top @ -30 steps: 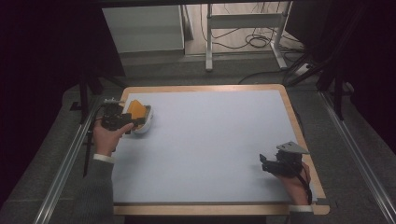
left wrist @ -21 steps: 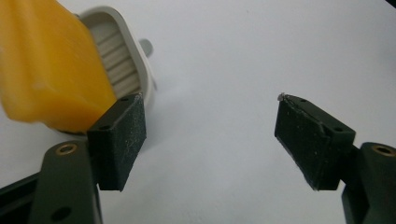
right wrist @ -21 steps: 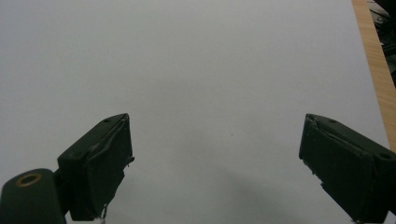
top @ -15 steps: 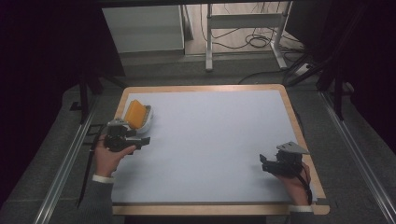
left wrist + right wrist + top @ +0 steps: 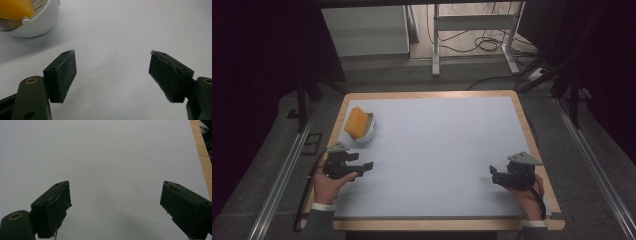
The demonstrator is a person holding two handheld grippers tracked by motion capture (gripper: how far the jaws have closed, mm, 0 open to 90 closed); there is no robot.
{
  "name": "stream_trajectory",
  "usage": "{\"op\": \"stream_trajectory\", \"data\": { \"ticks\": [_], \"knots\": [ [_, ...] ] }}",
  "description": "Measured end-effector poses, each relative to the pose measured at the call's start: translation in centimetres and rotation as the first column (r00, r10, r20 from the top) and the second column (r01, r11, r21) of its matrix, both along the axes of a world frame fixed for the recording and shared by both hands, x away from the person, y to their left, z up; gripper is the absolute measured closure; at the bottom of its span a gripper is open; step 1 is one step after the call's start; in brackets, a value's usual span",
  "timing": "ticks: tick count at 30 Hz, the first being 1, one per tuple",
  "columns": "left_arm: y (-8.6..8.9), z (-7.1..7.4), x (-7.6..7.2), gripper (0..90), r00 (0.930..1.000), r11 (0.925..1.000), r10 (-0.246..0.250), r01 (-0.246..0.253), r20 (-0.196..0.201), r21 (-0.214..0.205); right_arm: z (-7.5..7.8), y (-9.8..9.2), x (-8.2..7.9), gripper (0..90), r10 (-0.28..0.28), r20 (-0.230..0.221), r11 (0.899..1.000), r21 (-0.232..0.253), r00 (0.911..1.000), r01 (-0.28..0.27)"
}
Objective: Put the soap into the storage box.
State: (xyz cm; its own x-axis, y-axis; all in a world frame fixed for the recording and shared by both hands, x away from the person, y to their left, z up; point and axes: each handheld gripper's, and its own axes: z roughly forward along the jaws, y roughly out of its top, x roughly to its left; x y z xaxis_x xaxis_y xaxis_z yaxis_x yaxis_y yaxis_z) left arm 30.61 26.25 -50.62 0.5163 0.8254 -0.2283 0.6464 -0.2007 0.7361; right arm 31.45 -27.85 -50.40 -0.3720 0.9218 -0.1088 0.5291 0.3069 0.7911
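With my left gripper (image 5: pixel 368 165) spread wide and empty, its jaws having just been opening, I judge the white bowl (image 5: pixel 368 131) with the yellow sponge (image 5: pixel 356 122) placed near the worktop's far left corner, my right gripper (image 5: pixel 493 176) likewise gaping empty, so next comes resting.

Beyond the wood-edged table (image 5: pixel 522 107), a white cabinet (image 5: pixel 364 31), a metal stand (image 5: pixel 474 25) and cables (image 5: pixel 489 44) occupy the dim grey floor.
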Motion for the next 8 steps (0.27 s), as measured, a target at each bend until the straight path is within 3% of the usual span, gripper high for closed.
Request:
{"op": "stream_trajectory", "data": {
  "ticks": [5,8],
  "knots": [
    [-0.07,0.04,-0.13,22.1,0.9999,1.0,0.002,-0.002,0.013,-0.004,0.14,0.06,-0.08,9.5,0.002,0.008,1.0,0.002,1.0,-0.002],
    [-0.13,-0.08,0.0,20.5,1.0,0.9999,-0.003,0.003,-0.002,-0.015,0.15,0.05,-0.07,9.5,0.001,0.011,1.0,0.001,0.9999,-0.001]
  ]
}}
